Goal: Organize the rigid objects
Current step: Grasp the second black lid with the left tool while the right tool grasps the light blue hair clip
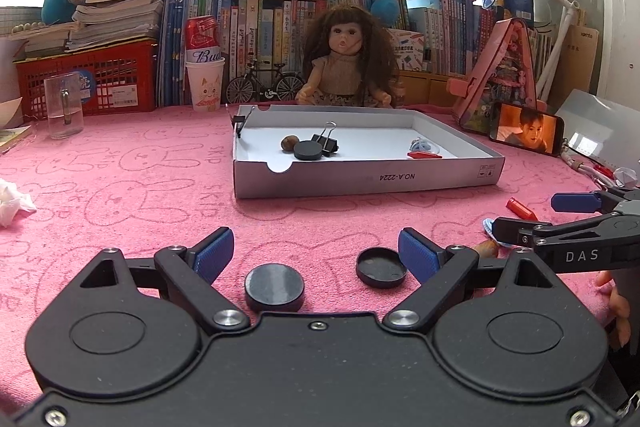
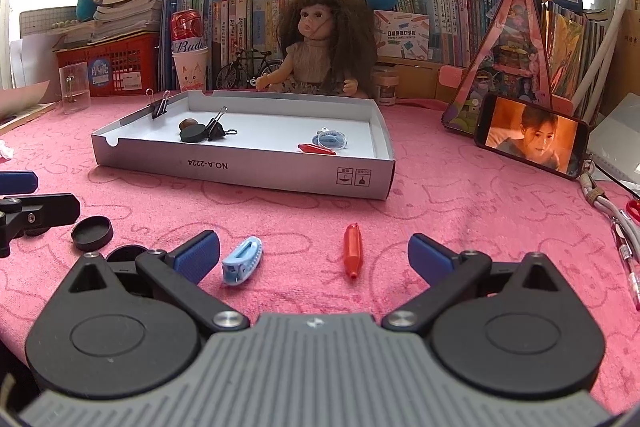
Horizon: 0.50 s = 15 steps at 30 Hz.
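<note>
Left gripper (image 1: 316, 259) wide open, empty; black disc (image 1: 274, 287) just ahead between jaws, flat on worktop (image 1: 120, 211). Right gripper (image 2: 314, 255) wide open, empty; red cap (image 2: 352, 251) between jaws, long axis near-far.

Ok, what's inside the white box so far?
In the white box: two binder clips, a black cap, a brown nut half hidden behind it, a red piece, a clear blue charm.

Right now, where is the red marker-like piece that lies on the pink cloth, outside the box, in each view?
Left wrist view: the red piece lies far right on the cloth, just beyond the right gripper.
Right wrist view: the red piece lies centre, between that gripper's open fingers.
Shared landmark: the white box.
</note>
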Motion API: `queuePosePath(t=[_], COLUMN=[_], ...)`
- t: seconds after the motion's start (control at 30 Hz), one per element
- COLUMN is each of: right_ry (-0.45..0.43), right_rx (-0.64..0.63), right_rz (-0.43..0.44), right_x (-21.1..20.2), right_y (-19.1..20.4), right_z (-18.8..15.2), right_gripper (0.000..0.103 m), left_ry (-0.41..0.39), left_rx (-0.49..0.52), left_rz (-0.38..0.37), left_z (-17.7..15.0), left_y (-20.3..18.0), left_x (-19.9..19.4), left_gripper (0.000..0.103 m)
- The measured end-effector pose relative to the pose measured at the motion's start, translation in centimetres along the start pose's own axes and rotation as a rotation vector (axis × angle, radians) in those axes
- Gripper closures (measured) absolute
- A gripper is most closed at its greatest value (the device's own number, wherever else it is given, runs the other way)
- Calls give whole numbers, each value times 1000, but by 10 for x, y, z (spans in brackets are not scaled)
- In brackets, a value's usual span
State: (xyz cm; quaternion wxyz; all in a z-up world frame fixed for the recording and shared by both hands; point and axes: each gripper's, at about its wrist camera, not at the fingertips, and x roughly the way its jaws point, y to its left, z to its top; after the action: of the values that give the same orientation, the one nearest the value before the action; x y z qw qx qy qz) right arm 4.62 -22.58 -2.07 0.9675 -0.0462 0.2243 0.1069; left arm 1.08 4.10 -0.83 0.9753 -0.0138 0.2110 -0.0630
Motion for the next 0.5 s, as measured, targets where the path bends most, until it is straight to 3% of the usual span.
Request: queuePosePath(t=[0.23, 0.5], right_ry=[-22, -41], right_rx=[-5, -60], right_rz=[-26, 2], right_x=[-7, -14], right_y=[2, 17], right_z=[-8, -11], right_gripper=[1, 15], left_ry=[19, 47], left_rx=[-24, -41], left_rz=[40, 49], left_z=[-6, -11], left_y=[14, 18], left_x=[-8, -5], left_gripper=[19, 43])
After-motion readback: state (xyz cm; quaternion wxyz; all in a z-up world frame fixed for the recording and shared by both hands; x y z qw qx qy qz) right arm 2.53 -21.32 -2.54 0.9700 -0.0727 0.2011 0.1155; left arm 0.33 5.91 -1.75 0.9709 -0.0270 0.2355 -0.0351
